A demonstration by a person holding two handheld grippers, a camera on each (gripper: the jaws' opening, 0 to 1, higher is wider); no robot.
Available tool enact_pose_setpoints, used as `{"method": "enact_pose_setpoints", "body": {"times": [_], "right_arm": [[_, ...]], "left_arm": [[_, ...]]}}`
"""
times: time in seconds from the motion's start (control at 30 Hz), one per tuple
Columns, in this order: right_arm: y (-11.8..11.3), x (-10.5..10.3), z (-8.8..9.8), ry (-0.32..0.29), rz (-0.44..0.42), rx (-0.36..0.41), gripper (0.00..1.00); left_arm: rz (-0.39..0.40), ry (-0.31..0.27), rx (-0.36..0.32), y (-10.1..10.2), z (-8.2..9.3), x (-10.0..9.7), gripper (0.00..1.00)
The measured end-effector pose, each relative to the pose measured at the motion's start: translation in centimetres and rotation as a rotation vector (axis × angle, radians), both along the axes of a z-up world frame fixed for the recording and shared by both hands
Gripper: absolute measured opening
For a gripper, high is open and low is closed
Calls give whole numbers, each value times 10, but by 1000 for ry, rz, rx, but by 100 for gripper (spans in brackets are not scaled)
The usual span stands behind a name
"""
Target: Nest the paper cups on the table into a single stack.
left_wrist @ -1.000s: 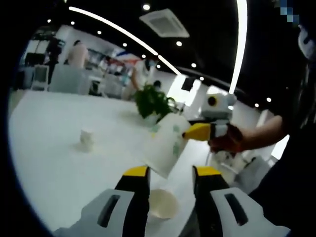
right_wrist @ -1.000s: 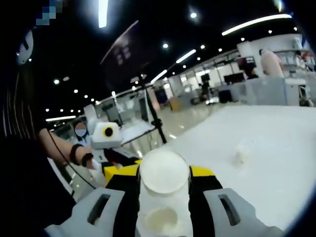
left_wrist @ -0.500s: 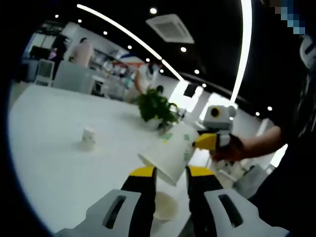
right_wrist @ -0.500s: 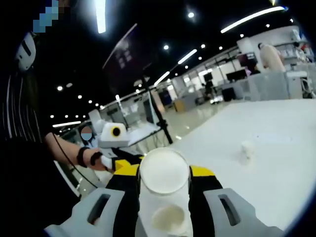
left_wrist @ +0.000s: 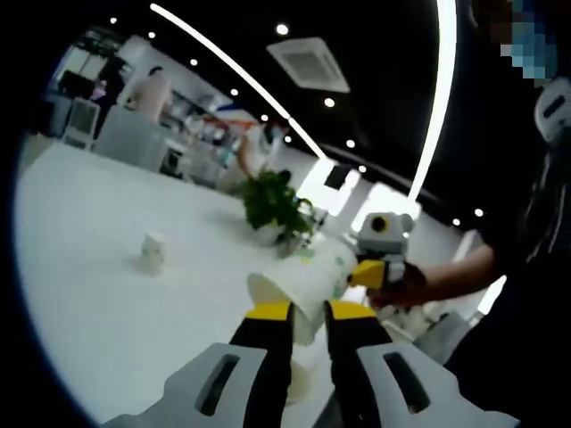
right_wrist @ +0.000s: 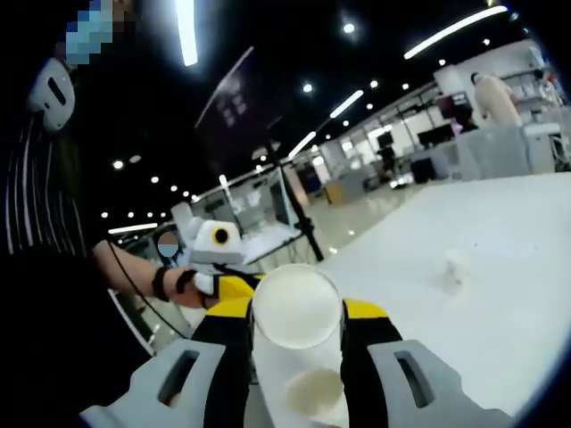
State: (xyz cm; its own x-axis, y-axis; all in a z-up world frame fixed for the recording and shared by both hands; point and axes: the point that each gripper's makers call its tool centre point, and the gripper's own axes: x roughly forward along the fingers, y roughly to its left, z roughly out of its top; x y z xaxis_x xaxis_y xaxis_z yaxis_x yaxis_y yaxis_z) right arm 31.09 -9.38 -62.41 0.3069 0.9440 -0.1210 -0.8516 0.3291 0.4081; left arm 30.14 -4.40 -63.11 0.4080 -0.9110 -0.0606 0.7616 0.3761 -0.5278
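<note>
My right gripper (right_wrist: 294, 309) is shut on a white paper cup (right_wrist: 294, 308) with a green print, whose round end faces its camera. In the left gripper view this cup (left_wrist: 303, 278) hangs tilted above the table, its mouth pointing down toward my left gripper (left_wrist: 308, 310), with the right gripper (left_wrist: 370, 272) at its narrow end. My left jaws stand close together with the cup's lower rim between their tips; contact is unclear. A second cup (right_wrist: 312, 392) stands on the table below, partly hidden between the left jaws (left_wrist: 301, 379). The left gripper (right_wrist: 227, 283) sits just left of the held cup.
The white table (left_wrist: 98, 312) stretches away to the left. A small white object (left_wrist: 153, 251) stands alone on it, also seen in the right gripper view (right_wrist: 457, 267). A potted green plant (left_wrist: 272, 203) stands at the far side. People stand in the background.
My left jaws have drawn closer together. The tilted cup in the right gripper has come nearer, and its rim now lies between the left jaw tips. Both views shifted slightly.
</note>
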Motion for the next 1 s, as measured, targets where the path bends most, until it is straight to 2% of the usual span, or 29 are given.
{"method": "enact_pose_setpoints", "body": {"times": [0.17, 0.3, 0.53, 0.63, 0.67, 0.7, 0.73, 0.8, 0.9, 1.0], "right_arm": [[0, -2, -1, 14, 10, 17, 34], [1, -4, 0, 9, 16, 27, 34], [2, -8, 1, -1, 33, 36, 34], [3, -9, 1, -15, 51, 31, 35], [4, -10, -2, -22, 58, 16, 36], [4, -10, -1, -31, 59, 14, 36], [4, -10, -1, -35, 59, 15, 37], [4, -9, 1, -37, 59, 20, 38], [4, -7, 1, -42, 59, 27, 38], [3, -6, 3, -48, 58, 28, 38]], "left_arm": [[-24, 22, -19, 0, 3, -3, 10], [-44, 36, -52, 2, 9, -3, 8], [-86, 54, -67, 2, 15, -5, 5], [-119, 51, -73, 1, 19, -8, 2], [-164, 53, -64, -2, 20, -14, 2], [-171, 44, -50, -2, 19, -15, 1], [-201, 2, -22, -5, 17, -17, 0], [-226, -30, -6, -9, 19, -21, 0], [-228, -22, 0, -8, 22, -17, 0], [-243, -39, 16, -9, 23, -16, 0]]}}
